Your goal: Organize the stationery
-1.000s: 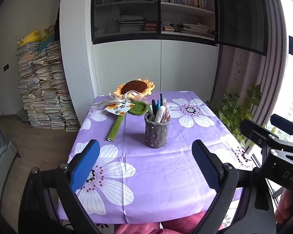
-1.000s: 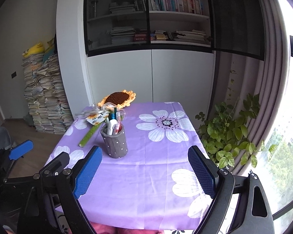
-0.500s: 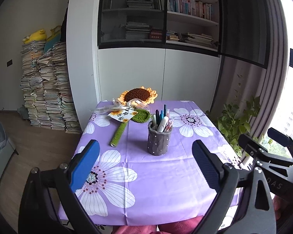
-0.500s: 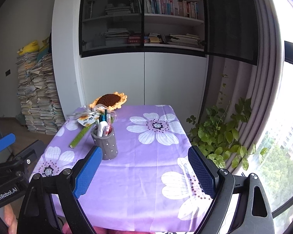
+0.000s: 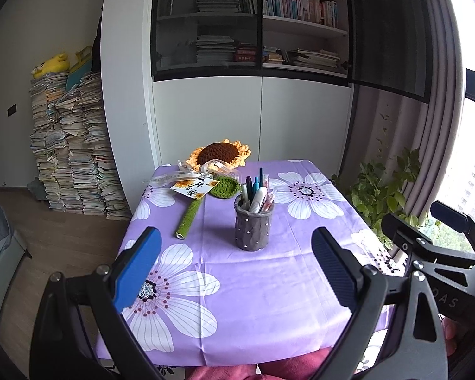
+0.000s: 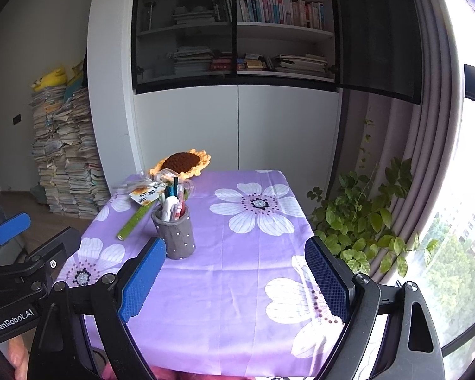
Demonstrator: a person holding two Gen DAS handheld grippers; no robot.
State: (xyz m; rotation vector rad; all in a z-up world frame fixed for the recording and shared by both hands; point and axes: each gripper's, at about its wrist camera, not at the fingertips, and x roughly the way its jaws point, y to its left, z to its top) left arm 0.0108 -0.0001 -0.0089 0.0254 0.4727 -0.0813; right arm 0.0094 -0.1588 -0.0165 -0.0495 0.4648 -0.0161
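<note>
Listing what I have before me, item by item, starting with the pen holder [image 5: 254, 226]: grey, studded, upright near the middle of the table [image 5: 253, 300], packed with pens [image 5: 257, 191] leaning at mixed angles. I judge it top-heavy; a push on the pens could tip it and spill the lot over the purple cloth.

Crochet sunflower [image 5: 220, 155]: lying behind the holder, its green wrapped stem [image 5: 189, 218] running toward me on the holder's left, a tag and ribbon across it. A reach in from that side could snag the ribbon and drag the flower.

Left gripper [image 5: 234, 272]: pads apart, nothing between them, short of the holder and not touching it.

Right gripper [image 6: 234, 280]: pads apart, empty, likewise back near the table's front edge.

Risk between them: both claws sit close side by side, so I could knock one against the other if both go for the holder together. Loose cloth may slide under a shoved holder.
</note>
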